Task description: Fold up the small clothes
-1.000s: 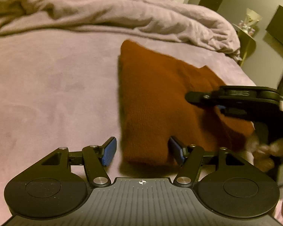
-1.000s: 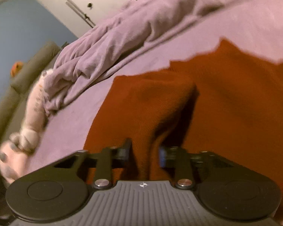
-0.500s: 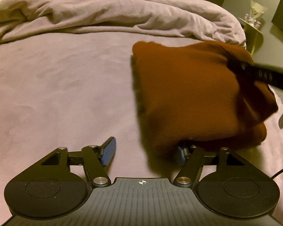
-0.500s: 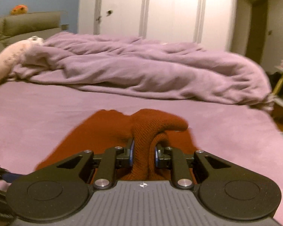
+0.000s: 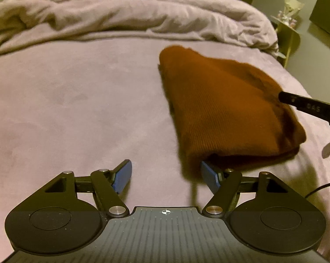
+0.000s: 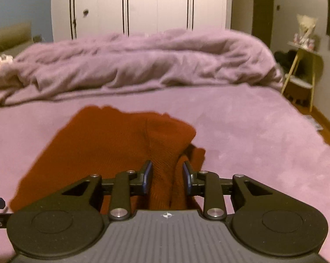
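Note:
A rust-brown knitted garment lies doubled over on the purple bed sheet, right of centre in the left wrist view. My right gripper has a raised bunch of the garment between its blue pads; its jaws are opening while the cloth still fills the gap. In the left wrist view one black finger of it reaches the garment's right edge. My left gripper is open and its jaws are opening, with only sheet between them. The garment's near corner hangs against its right pad.
A crumpled purple duvet is heaped across the back of the bed. White wardrobe doors stand behind it. A small yellow-legged side table stands past the bed's right edge, by the floor.
My right gripper carried the garment's edge up and over, turning level. The garment went from flat to doubled over. Its near edge left my left gripper's jaws, which widened.

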`<state>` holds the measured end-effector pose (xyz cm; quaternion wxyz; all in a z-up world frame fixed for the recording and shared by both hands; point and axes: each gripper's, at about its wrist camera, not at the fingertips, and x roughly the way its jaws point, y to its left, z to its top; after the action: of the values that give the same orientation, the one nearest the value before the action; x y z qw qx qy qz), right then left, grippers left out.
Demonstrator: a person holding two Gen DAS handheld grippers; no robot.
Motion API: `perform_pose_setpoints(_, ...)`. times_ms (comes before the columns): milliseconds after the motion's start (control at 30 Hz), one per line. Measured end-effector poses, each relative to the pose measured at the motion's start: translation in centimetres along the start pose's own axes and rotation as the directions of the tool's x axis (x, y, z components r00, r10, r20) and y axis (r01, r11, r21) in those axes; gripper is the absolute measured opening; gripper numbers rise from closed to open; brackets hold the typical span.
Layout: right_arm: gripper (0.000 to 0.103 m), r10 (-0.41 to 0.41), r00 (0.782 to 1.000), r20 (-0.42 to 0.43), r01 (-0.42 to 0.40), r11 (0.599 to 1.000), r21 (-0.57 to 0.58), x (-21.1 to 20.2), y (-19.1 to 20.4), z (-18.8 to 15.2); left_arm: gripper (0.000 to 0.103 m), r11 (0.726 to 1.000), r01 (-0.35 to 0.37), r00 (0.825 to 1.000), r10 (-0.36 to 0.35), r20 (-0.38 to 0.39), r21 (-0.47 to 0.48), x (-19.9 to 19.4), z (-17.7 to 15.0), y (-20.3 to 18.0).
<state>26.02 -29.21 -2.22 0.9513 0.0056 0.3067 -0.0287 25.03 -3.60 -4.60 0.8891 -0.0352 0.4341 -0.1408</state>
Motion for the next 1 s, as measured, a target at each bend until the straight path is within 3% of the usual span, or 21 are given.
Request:
perform_pose_setpoints(133, 0.028, 0.101, 0.992, 0.077, -0.097, 0.994, -0.055, -3.0, 2.7, -0.3, 0.075, 0.998, -0.012, 0.999, 0.014, 0.029, -0.065, -1.5, -0.1, 1.2)
perform_pose_setpoints(233, 0.028, 0.289, 0.957, 0.018, -0.288, 0.956, -0.058, -2.8, 5.3, -0.9, 0.075, 0.995, -0.036, 0.999, 0.039, 0.031, -0.092, -2.0, 0.1, 1.9)
perform_pose_setpoints(300, 0.027, 0.34, 0.94, -0.026, -0.341, 0.938, -0.063, -2.2, 6.8, -1.7, 0.075, 0.994, -0.05, 0.998, 0.053, 0.032, -0.092, -2.4, 0.3, 2.3)
perform_pose_setpoints(367, 0.027, 0.33, 0.943, -0.037, -0.332, 0.938, -0.097, -1.7, 7.6, -2.9, 0.075, 0.994, -0.059, 0.997, 0.062, 0.036, -0.087, -2.8, 0.4, 2.6)
perform_pose_setpoints(433, 0.025, 0.289, 0.949, -0.125, -0.301, 0.949, -0.092, -0.2, 7.6, -4.1, 0.075, 0.995, -0.064, 0.997, 0.067, 0.033, -0.082, -2.9, 0.6, 2.7)
perform_pose_setpoints(500, 0.021, 0.281, 0.95, -0.134, -0.298, 0.947, -0.12, 0.2, 7.1, -5.1, 0.075, 0.995, -0.06, 0.998, 0.062, 0.027, -0.079, -2.7, 0.9, 2.6)
perform_pose_setpoints(600, 0.021, 0.296, 0.942, -0.16, -0.313, 0.944, -0.099, -0.8, 6.2, -3.4, 0.076, 0.997, -0.041, 0.998, 0.044, 0.043, -0.066, -2.5, 1.6, 2.0)
perform_pose_setpoints(667, 0.021, 0.309, 0.947, -0.092, -0.314, 0.948, -0.049, -2.1, 4.9, -2.1, 0.078, 0.998, -0.03, 0.997, 0.034, 0.066, -0.058, -2.1, 2.5, 1.3)
perform_pose_setpoints(767, 0.022, 0.222, 0.975, 0.0, -0.222, 0.975, 0.032, -1.7, 2.5, 0.5, 0.083, 0.995, -0.046, 0.991, 0.056, 0.119, -0.089, -0.7, 4.9, -0.1)
perform_pose_setpoints(900, 0.022, 0.141, 0.99, 0.009, -0.142, 0.984, 0.112, 2.5, 1.5, 3.1, 0.086, 0.987, -0.066, 0.986, 0.087, 0.142, -0.149, 3.1, 9.1, -1.8)
perform_pose_setpoints(1000, 0.022, 0.121, 0.992, -0.032, -0.117, 0.988, 0.098, 6.9, 2.0, 4.6, 0.088, 0.987, -0.134, 0.98, 0.145, 0.133, -0.09, 7.2, 11.9, -3.3)
